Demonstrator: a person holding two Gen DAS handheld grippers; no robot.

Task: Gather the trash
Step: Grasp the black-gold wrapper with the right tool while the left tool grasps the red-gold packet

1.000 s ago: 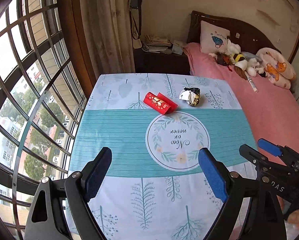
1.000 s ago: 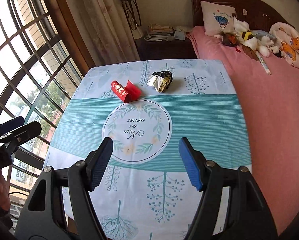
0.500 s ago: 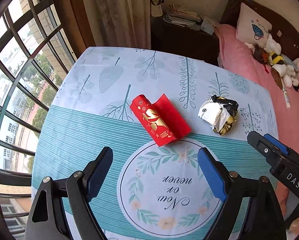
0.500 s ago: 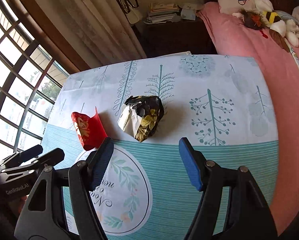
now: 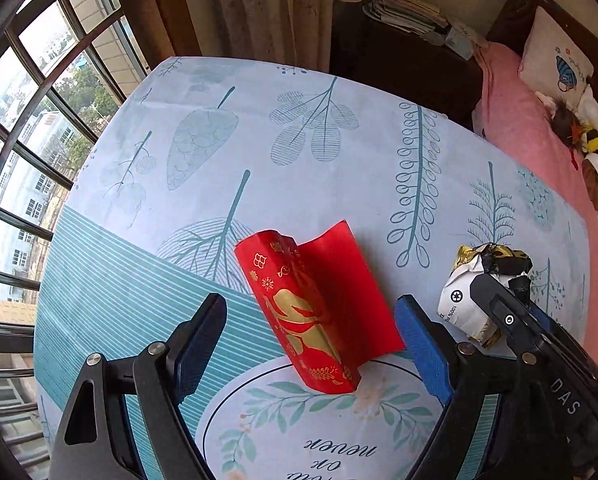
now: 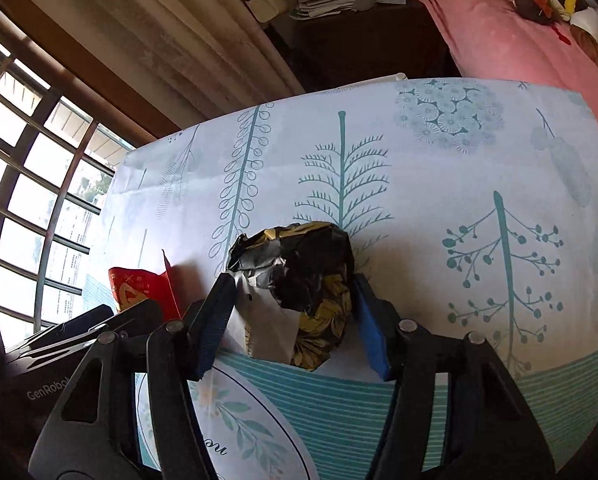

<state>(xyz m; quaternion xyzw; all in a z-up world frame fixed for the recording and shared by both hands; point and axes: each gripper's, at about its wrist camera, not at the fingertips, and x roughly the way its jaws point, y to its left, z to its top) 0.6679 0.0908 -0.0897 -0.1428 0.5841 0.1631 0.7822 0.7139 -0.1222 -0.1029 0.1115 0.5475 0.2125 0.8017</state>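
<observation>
A red packet with gold print (image 5: 315, 308) lies on the leaf-patterned tablecloth (image 5: 259, 140). My left gripper (image 5: 311, 346) is open and low over the cloth, one finger on each side of the packet's near end. A crumpled black, gold and white wrapper (image 6: 299, 288) rests on the cloth to its right. My right gripper (image 6: 293, 324) is open around the wrapper, both blue pads close against its sides. The wrapper (image 5: 471, 292) and the right gripper's body (image 5: 539, 344) also show in the left wrist view. The red packet (image 6: 139, 288) shows at left in the right wrist view.
A pink bed (image 5: 531, 152) with soft toys (image 5: 591, 148) runs along the table's right side. A dark nightstand with stacked papers (image 5: 399, 60) stands beyond the far edge. A barred window (image 5: 27, 120) and curtain (image 5: 267, 8) lie to the left.
Both grippers have moved forward and down across the table. The left now straddles the red packet, and the right's jaws have narrowed slightly around the wrapper.
</observation>
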